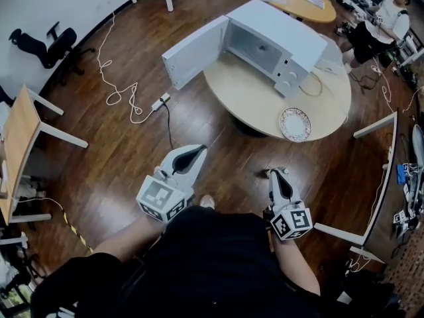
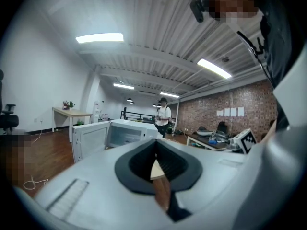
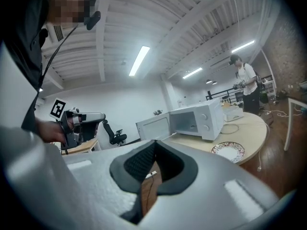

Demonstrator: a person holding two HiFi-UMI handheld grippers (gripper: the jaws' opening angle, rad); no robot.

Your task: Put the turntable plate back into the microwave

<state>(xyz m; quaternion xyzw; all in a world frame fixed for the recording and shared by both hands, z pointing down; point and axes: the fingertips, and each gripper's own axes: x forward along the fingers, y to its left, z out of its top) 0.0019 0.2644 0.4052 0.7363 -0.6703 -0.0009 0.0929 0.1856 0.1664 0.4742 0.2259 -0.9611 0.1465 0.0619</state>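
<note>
The left gripper (image 2: pixel 156 144) has its jaws pressed together with nothing between them. The right gripper (image 3: pixel 154 145) is likewise closed and empty. Both are over the wood floor (image 1: pixel 132 151), on the near side of the round table (image 1: pixel 252 98).

The plate (image 1: pixel 295 124), patterned at the rim, lies flat at the table's near right edge, apart from the microwave (image 1: pixel 278 42). The microwave's door (image 1: pixel 195 53) stands swung out to the left.

The plate shows in the head and right gripper views only. The right gripper view catches the left cube (image 3: pixel 57 108), and the left gripper view catches the right cube (image 2: pixel 248 140). Their square markers are the only print; no lettering is legible. A person (image 1: pixel 387 18) stands far right.
</note>
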